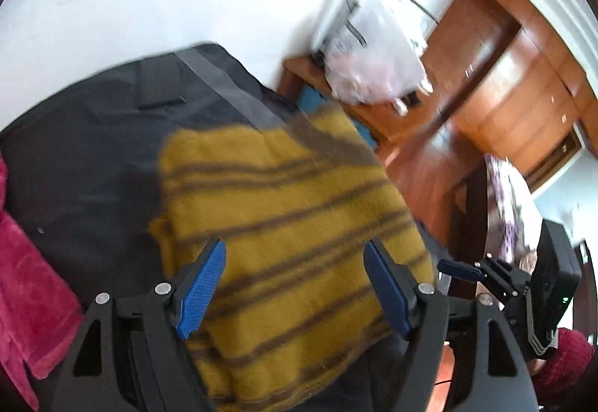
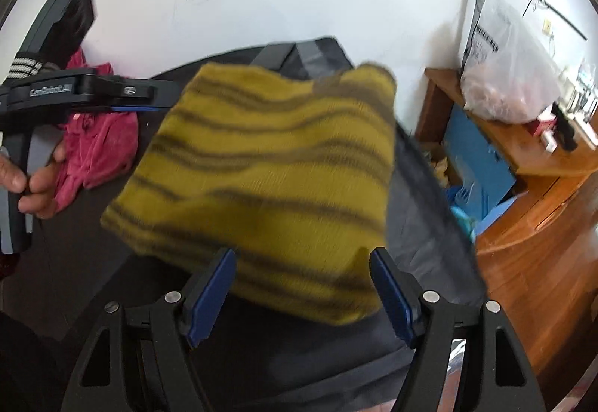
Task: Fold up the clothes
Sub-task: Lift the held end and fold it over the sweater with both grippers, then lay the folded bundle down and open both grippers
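Sweater point(image 1: 284, 225), yellow with brown stripes, lies folded on a dark surface point(image 1: 86, 157), its far corner near that surface's edge beside the wooden shelf point(image 2: 523, 150). Both the left gripper point(image 1: 295, 285) and right gripper point(image 2: 302, 292) angle downward above it, fingers wide, holding nothing. A red garment point(image 2: 101, 146) lies left.

A dark grey padded surface point(image 2: 93, 225), crossed at its far end by a lighter grey strip, carries the clothes. A folded mustard-yellow sweater with brown stripes point(image 2: 269, 180) lies on it just ahead of the right gripper point(image 2: 302, 285). A crumpled pink-red garment point(image 2: 101, 146) lies well to that gripper's left.
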`<state>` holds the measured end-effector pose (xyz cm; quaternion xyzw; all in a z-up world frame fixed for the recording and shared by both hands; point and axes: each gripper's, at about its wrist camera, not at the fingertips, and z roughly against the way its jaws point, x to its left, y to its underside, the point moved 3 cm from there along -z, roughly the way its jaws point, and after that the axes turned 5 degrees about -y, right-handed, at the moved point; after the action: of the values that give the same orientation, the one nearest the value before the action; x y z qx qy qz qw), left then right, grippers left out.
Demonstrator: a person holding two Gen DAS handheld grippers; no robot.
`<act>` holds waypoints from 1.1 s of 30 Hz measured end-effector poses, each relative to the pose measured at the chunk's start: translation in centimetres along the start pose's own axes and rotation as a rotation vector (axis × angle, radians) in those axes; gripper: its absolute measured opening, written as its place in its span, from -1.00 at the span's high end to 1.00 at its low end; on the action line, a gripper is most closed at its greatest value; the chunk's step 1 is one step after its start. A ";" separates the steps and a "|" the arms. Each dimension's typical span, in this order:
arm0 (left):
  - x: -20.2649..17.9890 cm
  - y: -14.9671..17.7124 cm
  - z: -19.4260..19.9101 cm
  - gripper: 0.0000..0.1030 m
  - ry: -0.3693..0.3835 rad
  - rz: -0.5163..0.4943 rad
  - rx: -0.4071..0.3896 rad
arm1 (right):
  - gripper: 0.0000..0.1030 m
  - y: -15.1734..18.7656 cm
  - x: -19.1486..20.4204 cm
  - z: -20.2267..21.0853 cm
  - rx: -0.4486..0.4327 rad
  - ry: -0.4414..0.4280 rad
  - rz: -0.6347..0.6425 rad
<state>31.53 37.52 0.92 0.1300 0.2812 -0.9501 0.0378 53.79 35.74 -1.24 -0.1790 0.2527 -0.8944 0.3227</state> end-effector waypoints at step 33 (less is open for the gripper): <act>-2.9 0.6 -8.5 -0.65 -0.110 -0.051 0.038 | -0.70 -5.5 -8.5 -8.3 0.007 0.233 -0.093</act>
<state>36.33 41.64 -5.47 0.0710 0.2639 -0.9616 0.0263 53.30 47.85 -6.21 -0.0844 0.2769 -0.9240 0.2499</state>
